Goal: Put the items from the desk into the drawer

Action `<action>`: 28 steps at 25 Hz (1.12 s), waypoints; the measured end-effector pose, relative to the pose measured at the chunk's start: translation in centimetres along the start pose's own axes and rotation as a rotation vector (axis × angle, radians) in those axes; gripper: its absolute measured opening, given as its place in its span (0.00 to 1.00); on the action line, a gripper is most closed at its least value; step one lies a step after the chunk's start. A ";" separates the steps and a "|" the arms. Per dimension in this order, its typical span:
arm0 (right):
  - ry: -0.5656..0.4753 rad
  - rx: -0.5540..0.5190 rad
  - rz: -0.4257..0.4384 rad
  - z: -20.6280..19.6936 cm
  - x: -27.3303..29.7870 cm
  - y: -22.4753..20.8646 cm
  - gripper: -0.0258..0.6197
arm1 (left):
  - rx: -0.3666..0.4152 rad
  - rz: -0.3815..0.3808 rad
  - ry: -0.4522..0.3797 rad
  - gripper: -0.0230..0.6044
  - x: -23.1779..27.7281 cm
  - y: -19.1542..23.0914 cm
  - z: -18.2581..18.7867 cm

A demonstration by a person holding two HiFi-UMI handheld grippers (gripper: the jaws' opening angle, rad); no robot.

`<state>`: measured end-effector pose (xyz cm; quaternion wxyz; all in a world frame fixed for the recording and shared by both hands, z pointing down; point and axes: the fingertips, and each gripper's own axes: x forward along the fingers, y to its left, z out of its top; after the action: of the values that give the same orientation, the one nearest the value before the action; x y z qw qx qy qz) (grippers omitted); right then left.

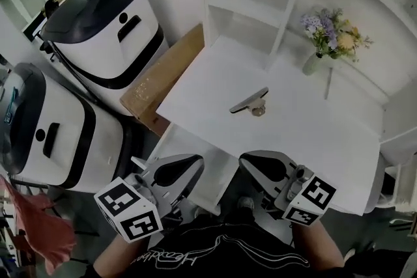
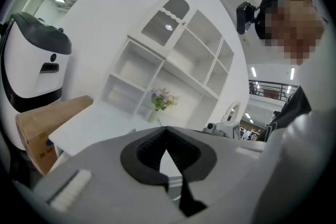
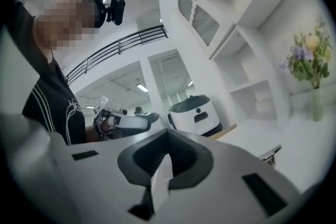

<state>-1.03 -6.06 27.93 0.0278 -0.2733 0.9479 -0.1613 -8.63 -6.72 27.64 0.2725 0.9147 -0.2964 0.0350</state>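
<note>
Status check, task barely begun as far as can be judged.

- Left gripper [image 1: 193, 163]: jaws together, nothing between them. Held low, in front of the person's chest, short of the desk's front edge.
- Right gripper [image 1: 248, 162]: jaws likewise closed and empty. It sits beside the left one, the two near each other but not touching.
- Desk [image 1: 313, 140]: still carries things. A grey clip-like item [image 1: 249, 101] lies near the middle of the top, with a small round piece [image 1: 258, 111] touching or just beside its near end; which of the two, I cannot tell. A thin pale stick [image 1: 329, 83] lies toward the back right corner, near a vase of flowers [image 1: 328, 36] that stands against the shelving.
- Drawer: not plainly visible. A white panel [image 1: 207, 187] below the front edge, between the grippers, may be part of it. Whether it is pulled out I cannot tell, and nothing can be seen inside it.

Judgement: nothing is seen in the drawer, and neither tool holds anything. The grey item and the round piece are untouched and well apart from both grippers. Left to do: reach over the front edge, pick up each loose item in turn and carry it to the drawer. The vase may or may not count as an item.

Off the desk's left edge: a cardboard box [image 1: 163, 78] and two white-and-black machines [image 1: 104, 23].
</note>
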 end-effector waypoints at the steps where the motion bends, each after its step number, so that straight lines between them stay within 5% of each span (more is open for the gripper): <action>1: -0.015 -0.006 -0.011 0.5 -0.8 -0.2 0.05 | 0.004 -0.016 -0.004 0.05 0.5 -0.6 0.3; 7: -0.048 -0.009 -0.105 2.2 -4.1 -2.5 0.05 | 0.023 -0.053 0.006 0.05 3.2 -2.4 0.3; 16: 0.043 -0.039 -0.221 0.0 -5.5 -9.2 0.06 | 0.011 -0.030 0.040 0.05 7.0 -1.8 -0.5; 19: 0.100 -0.068 -0.222 -1.5 -4.7 -11.7 0.26 | -0.002 -0.002 0.050 0.05 7.8 -0.9 -0.8; 28: 0.444 -0.497 -0.220 -6.3 -1.7 -19.4 0.29 | 0.004 0.100 0.052 0.05 9.3 1.4 -0.6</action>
<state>9.40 -18.76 40.08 -0.2641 -0.3304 0.9060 0.0166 -1.78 -12.22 30.94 0.2763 0.8981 -0.3343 0.0730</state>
